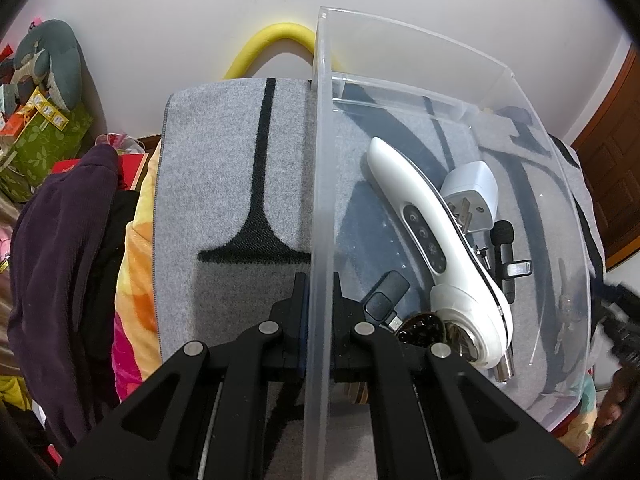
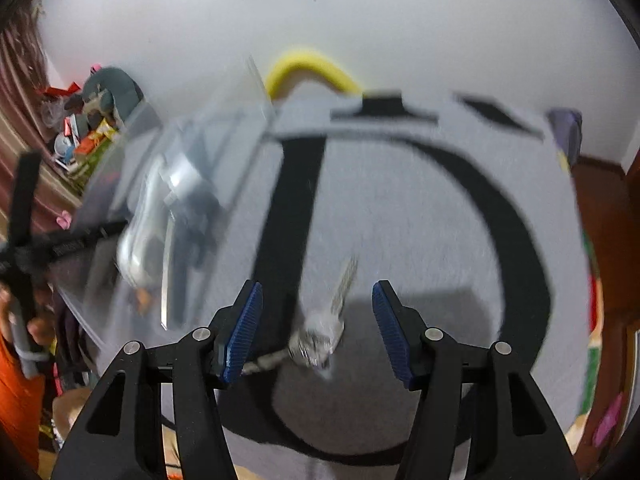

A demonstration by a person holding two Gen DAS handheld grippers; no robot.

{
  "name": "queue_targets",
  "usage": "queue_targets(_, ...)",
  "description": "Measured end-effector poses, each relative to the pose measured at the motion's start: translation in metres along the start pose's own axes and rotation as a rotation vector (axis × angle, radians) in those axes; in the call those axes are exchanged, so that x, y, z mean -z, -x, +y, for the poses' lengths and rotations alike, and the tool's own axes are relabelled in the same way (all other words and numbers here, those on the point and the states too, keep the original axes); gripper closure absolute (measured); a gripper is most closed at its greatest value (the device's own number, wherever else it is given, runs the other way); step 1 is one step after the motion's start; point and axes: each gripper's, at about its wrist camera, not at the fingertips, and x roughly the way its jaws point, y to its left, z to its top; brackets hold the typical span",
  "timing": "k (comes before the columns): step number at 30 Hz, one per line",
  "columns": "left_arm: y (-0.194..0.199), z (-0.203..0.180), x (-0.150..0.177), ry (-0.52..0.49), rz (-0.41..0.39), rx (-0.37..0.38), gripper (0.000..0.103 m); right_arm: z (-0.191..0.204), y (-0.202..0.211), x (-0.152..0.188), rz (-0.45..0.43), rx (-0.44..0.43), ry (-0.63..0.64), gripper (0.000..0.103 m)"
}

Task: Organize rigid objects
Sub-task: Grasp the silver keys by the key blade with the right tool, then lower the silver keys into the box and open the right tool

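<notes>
My left gripper (image 1: 318, 296) is shut on the left wall of a clear plastic bin (image 1: 320, 200) standing on a grey mat (image 1: 224, 168). Inside the bin lie a white handheld device (image 1: 436, 240), a white plug adapter (image 1: 474, 192), a small black microphone (image 1: 504, 248), a black USB dongle (image 1: 386, 294) and other small items. My right gripper (image 2: 318, 320) is open above a bunch of silver keys (image 2: 326, 328) lying on the mat (image 2: 400, 220). The bin (image 2: 180, 184) appears blurred to its left.
A yellow foam tube (image 1: 276, 46) arches behind the mat against a white wall. Dark purple clothing (image 1: 60, 260) and a colourful blanket (image 1: 136, 264) lie left of the mat. Boxes and a plush toy (image 1: 44, 60) are stacked at far left. A wooden door (image 1: 612, 160) is at right.
</notes>
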Motion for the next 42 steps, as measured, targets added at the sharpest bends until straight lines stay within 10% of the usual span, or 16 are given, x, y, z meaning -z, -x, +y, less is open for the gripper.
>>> queue_targets(5,0.0,-0.001,0.0,-0.002,0.002,-0.005,0.098,0.009,-0.016,0.016,-0.002,0.057,0.046,0.049)
queue_targets(11,0.001,0.001,0.0,0.001,0.002,-0.001,0.098,0.017,-0.011,0.02,-0.03,0.158,0.109,0.078)
queue_targets(42,0.0,0.003,0.001,0.004,0.002,0.008,0.098,0.128,0.067,-0.081,-0.326,0.005,0.284,0.079)
